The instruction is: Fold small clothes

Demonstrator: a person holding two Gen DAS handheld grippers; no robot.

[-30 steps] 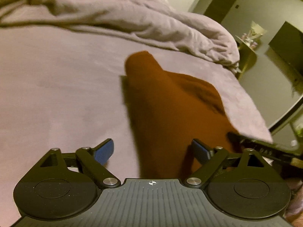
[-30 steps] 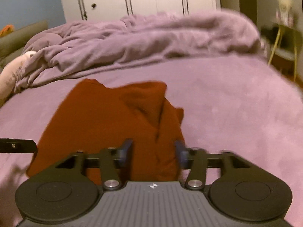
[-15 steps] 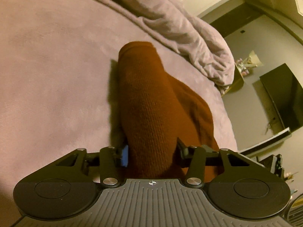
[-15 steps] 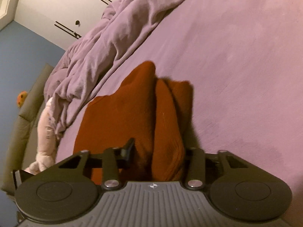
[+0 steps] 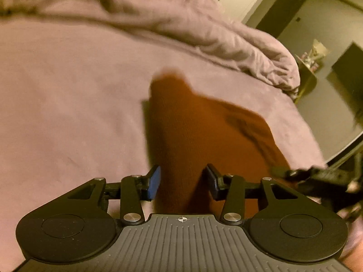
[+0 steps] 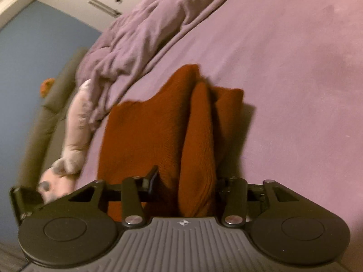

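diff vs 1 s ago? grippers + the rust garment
Both grippers closed in on the rust-brown garment. The left gripper, wide open a second ago, now has its pads at an edge fold. The right gripper rolled, and its jaws are opening again, with a raised fold between them. The garment bunched into ridges. Unchanged: purple bedsheet, crumpled duvet, plush toy.

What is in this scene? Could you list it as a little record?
Surface: bed with a purple cover
Clothing: rust-brown garment, partly folded, lying on the bed
Left gripper: clamped on the garment's near edge
Right gripper: jaws opening, a cloth fold between them
Nearby: crumpled duvet, pink plush toy
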